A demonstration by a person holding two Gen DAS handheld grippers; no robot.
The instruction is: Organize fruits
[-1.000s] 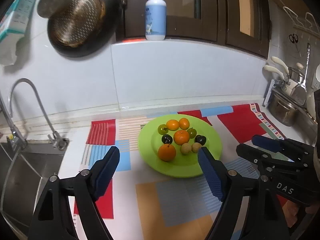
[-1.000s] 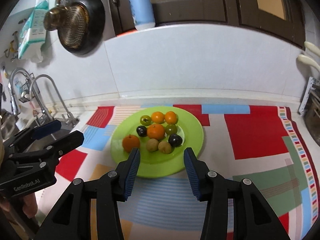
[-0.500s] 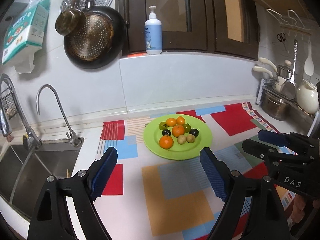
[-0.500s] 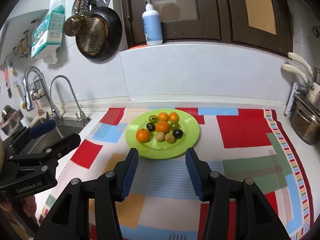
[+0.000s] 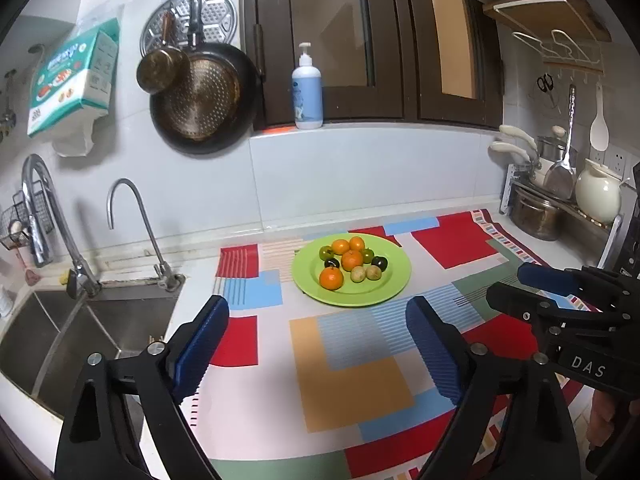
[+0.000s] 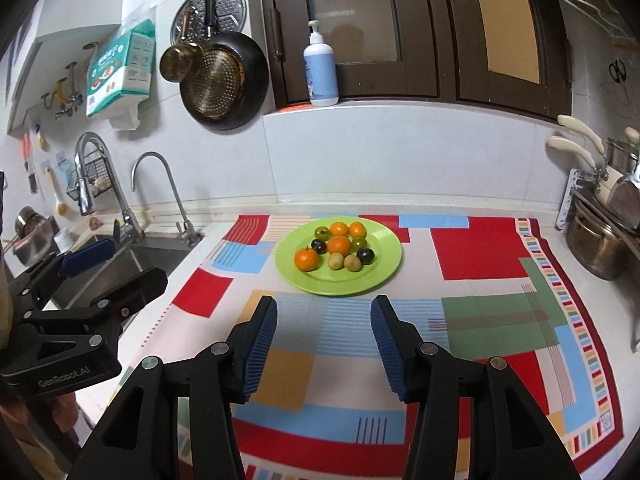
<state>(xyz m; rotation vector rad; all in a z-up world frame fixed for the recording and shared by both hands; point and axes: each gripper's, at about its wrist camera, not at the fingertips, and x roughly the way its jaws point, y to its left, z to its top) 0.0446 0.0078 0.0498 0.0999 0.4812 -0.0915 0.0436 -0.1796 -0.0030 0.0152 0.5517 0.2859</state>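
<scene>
with all fruits gathered mid-plate near counter's back edge, both held well clear: left gripper opening wide, empty; right gripper narrower, gripping nothing.

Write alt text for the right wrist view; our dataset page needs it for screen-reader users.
A green plate holding small orange, green, dark and tan fruits sits on a colourful patchwork mat on a kitchen counter. The right gripper hangs open and empty in front of it, blue fingers apart. The left gripper shows at the left, near the sink.
</scene>
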